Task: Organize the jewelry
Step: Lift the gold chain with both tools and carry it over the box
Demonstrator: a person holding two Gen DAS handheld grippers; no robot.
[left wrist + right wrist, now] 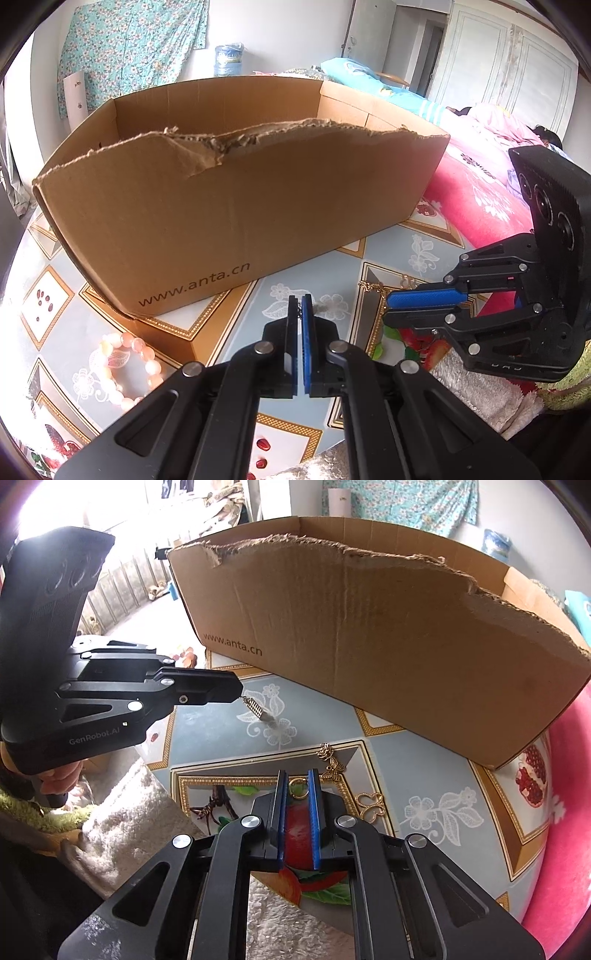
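My left gripper [303,303] is shut on the top of a small silver dangling earring [255,709], which hangs from its tip [242,696] just above the patterned tablecloth [207,731]. In the right wrist view my right gripper [298,784] points down at the table, its blue pads [314,812] closed against a gold ring [298,788]. That ring belongs to a gold chain with a butterfly charm [334,768] lying on the cloth. From the left wrist view the right gripper [386,306] sits right of mine, the gold chain [369,286] trailing from its tip.
A torn cardboard box [240,206] [369,646] stands open-topped just behind both grippers. A pink bead bracelet [122,365] lies at the left on the cloth. Another gold looped piece [373,805] lies right of my right gripper. A red bedspread [476,199] borders the table's right side.
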